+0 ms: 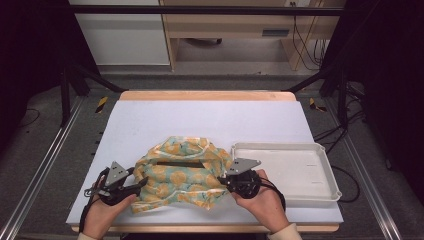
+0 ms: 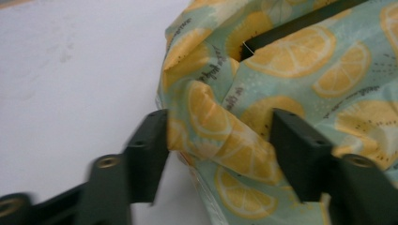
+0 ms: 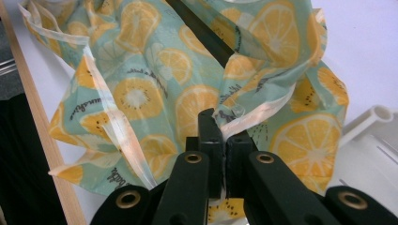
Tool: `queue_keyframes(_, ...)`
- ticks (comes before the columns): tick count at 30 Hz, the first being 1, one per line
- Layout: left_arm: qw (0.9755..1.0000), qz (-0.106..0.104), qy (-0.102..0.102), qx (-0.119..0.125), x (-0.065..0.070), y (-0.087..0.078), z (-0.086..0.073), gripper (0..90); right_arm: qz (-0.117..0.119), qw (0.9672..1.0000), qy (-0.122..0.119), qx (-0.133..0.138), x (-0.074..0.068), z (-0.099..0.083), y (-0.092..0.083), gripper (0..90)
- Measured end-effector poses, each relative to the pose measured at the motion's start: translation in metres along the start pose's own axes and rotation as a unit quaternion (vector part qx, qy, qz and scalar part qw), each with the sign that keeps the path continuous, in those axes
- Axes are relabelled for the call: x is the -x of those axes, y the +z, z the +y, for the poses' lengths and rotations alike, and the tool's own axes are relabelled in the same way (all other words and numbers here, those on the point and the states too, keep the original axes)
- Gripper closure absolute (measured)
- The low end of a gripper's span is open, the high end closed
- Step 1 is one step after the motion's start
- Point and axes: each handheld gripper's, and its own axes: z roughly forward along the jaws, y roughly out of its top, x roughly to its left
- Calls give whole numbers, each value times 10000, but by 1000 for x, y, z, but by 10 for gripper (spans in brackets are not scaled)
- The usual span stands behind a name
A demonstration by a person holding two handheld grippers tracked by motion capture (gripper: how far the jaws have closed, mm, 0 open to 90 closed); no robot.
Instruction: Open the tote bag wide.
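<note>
Cloth bag on surface, near front edge. Tray just right of bag. Left tool at bag's left edge; right tool at bag's right edge.

Glossy crinkled lemon-print bag, matt white table cover, smooth white plastic tray, wooden table edge

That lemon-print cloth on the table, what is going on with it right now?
A person holds a gripper in each hand and works on the lemon-print cloth, which lies crumpled on the white table beside a white tray. The right gripper is shut on the cloth's pale hemmed edge. The left gripper has a bunched fold of the cloth between its jaws, which stand partly apart; whether the pads press it yet cannot be told. The tray holds nothing.
</note>
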Motion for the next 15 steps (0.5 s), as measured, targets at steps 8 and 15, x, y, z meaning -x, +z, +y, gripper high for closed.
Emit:
queue_keyframes(8, 9996, 62, 141, -224, -8, 0, -1, 861, -52, 9999, 134, 75, 11, -6, -3, 897)
queue_keyframes(15, 9997, 167, 126, -89, -12, -11, -1, 885, -254, 9993, 285, 27, 23, -14, -13, 898)
